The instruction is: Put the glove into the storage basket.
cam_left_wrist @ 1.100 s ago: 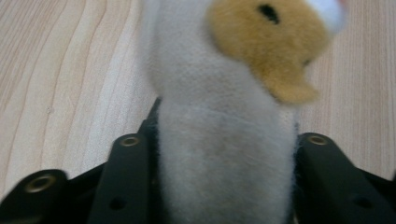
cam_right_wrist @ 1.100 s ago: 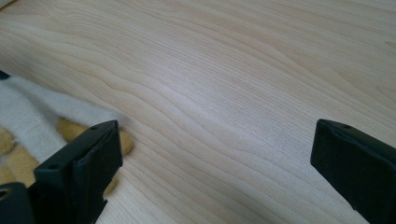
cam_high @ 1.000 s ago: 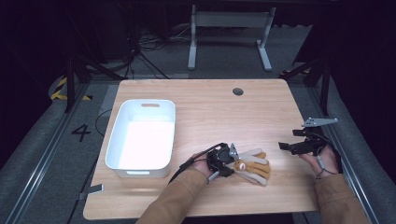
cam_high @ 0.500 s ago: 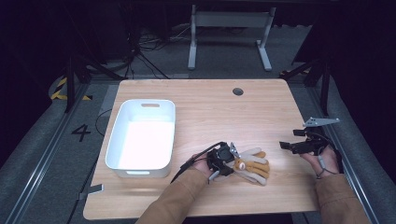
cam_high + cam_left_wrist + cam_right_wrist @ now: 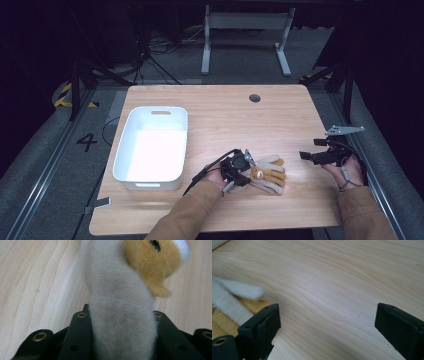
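A pale wooden surface (image 5: 220, 115) is standing in a dim room, catching the light while everything beyond it is sinking into darkness. A round cable hole (image 5: 255, 98) is sitting near its far edge. Grey carpet floor (image 5: 240, 55) is stretching away behind, with black cables (image 5: 155, 47) trailing across it and the grey legs of another desk (image 5: 245, 40) standing farther back. Yellow and black hazard tape (image 5: 67, 97) and a painted number four (image 5: 87, 142) are showing on the floor.
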